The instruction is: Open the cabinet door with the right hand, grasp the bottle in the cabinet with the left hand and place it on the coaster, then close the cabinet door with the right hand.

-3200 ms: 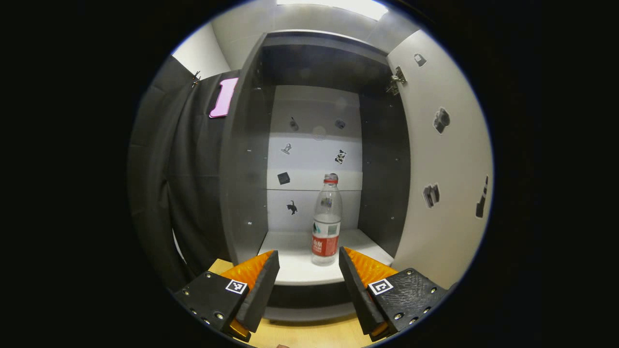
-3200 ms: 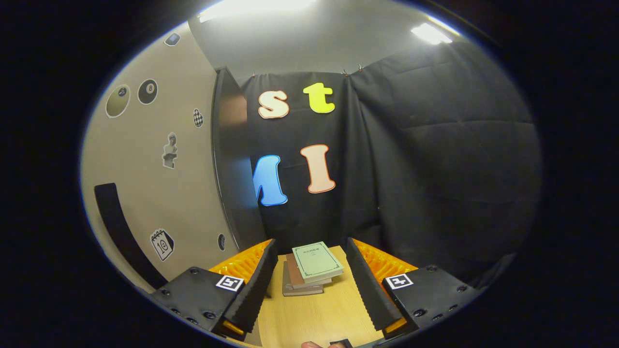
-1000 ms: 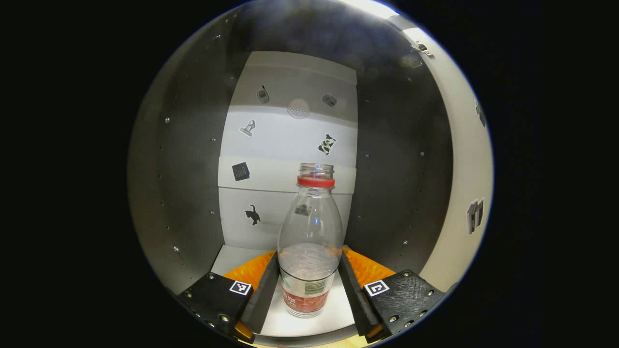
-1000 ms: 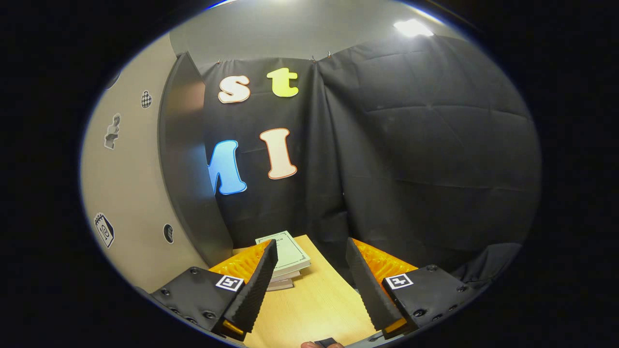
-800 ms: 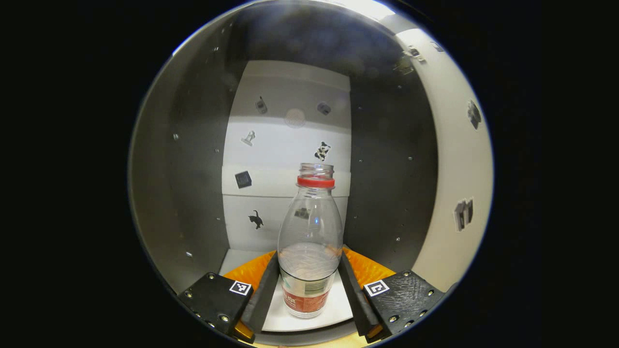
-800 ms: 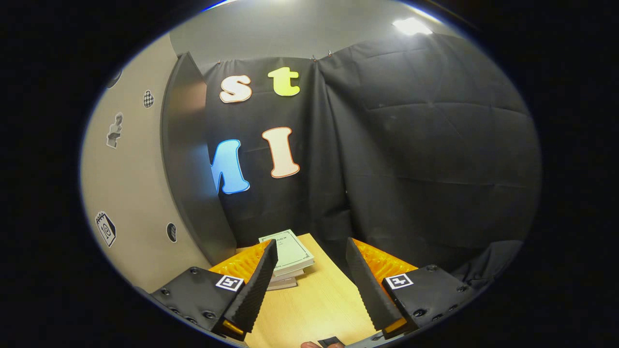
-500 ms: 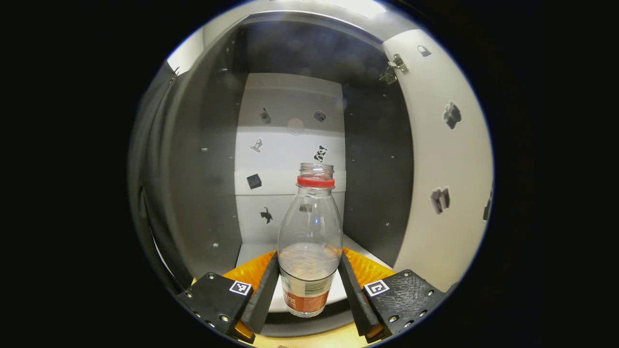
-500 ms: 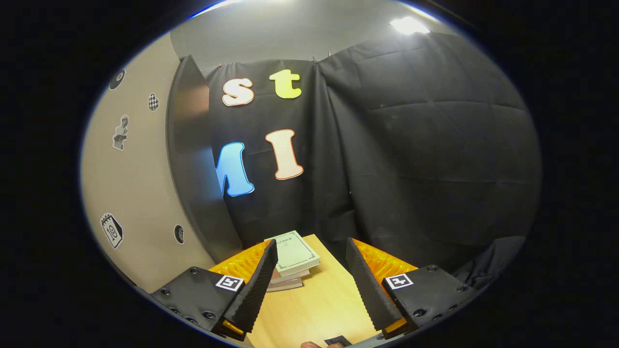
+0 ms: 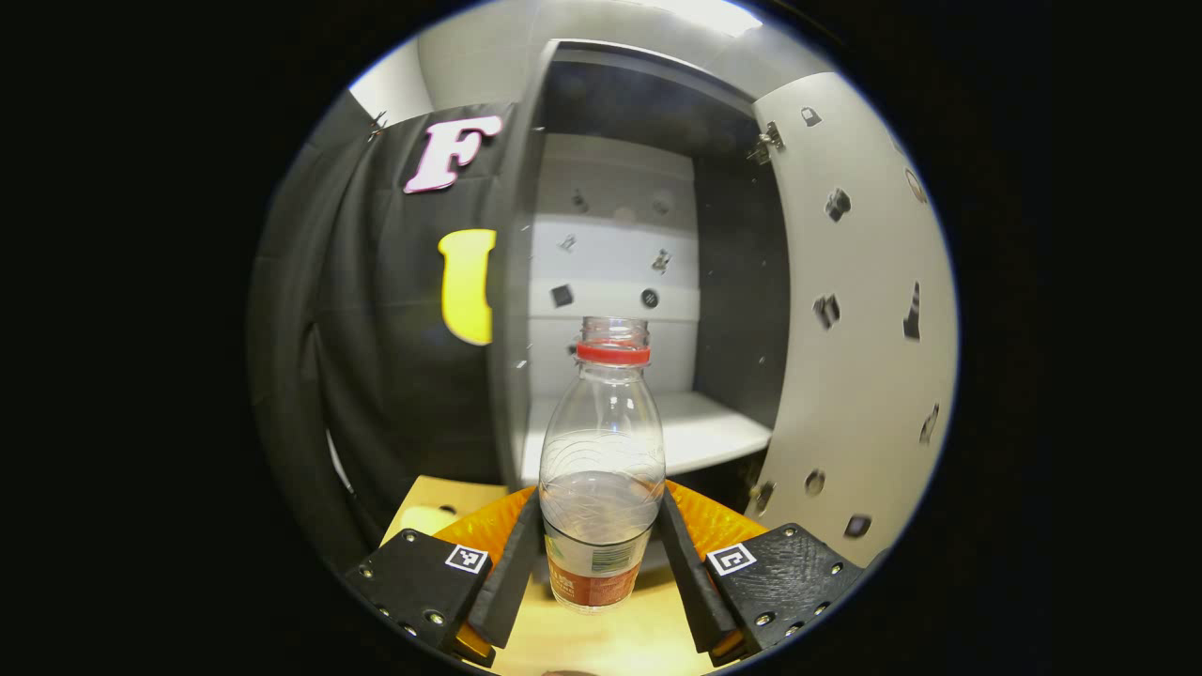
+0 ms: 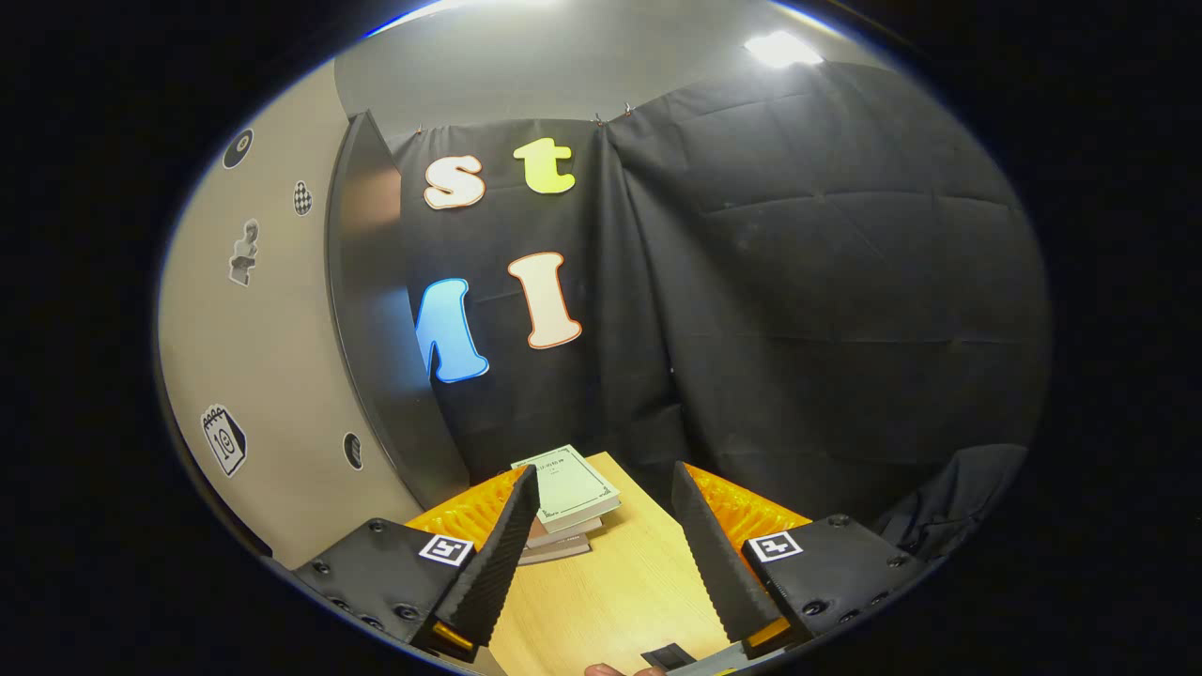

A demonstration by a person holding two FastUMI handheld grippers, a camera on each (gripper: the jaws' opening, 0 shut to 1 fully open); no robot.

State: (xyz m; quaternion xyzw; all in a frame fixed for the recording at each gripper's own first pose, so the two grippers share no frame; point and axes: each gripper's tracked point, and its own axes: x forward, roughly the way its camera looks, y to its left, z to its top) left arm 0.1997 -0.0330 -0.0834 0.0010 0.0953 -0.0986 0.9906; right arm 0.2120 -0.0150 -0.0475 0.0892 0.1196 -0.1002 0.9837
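Observation:
A clear plastic bottle with a red neck ring, no cap and a red label stands upright between the fingers of my left gripper, which is shut on its lower body. It hangs just above the wooden table, in front of the open cabinet. The cabinet's white shelf lies bare behind the bottle. The pale door stands swung out to the right. A pale flat patch, perhaps the coaster, lies on the table at lower left. My right gripper is open over the table, beside the door.
A small stack of books lies on the table beyond my right gripper's fingers, close to the door's dark edge. Black cloth hangs behind the table and left of the cabinet. A fingertip shows at the bottom of the right gripper view.
My left gripper has drawn back out of the cabinet with the bottle held in it; the shelf now lies farther off and the table shows below. The right gripper has barely shifted.

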